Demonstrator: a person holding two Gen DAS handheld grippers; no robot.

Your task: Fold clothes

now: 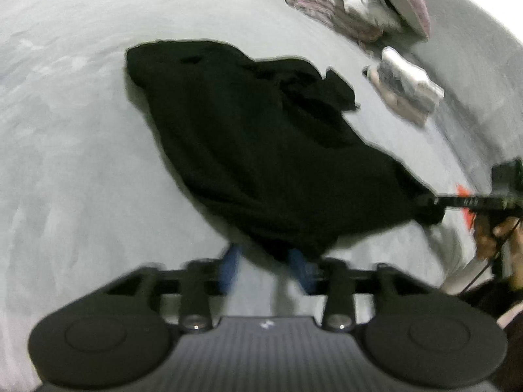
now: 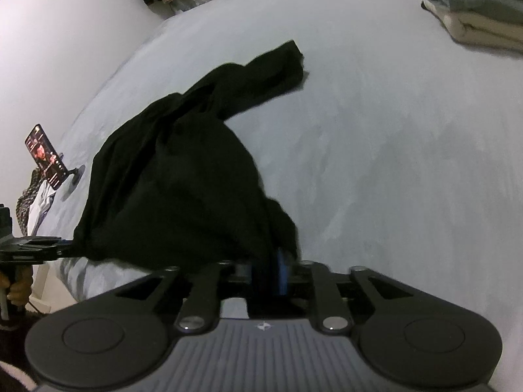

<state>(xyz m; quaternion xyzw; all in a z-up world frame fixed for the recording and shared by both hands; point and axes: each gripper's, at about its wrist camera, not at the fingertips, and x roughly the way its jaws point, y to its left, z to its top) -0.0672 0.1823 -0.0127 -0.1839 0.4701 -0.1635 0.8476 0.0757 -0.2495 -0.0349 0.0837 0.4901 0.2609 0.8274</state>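
The garment (image 1: 248,150) lies bunched mid-bed (image 1: 65,130). Past the garment sits a clothes pile (image 1: 353,3), a small folded bundle (image 1: 405,85) just right of the garment.

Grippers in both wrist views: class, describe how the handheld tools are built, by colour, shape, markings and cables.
Each gripper, left and right, has a grey ribbed body with a small white logo, two round black discs at its sides, black linkage bars with silver pins, and blue finger pads. Seen from the left wrist, the right tool shows orange marks and a thin black cable; a pale sleeve sits below.
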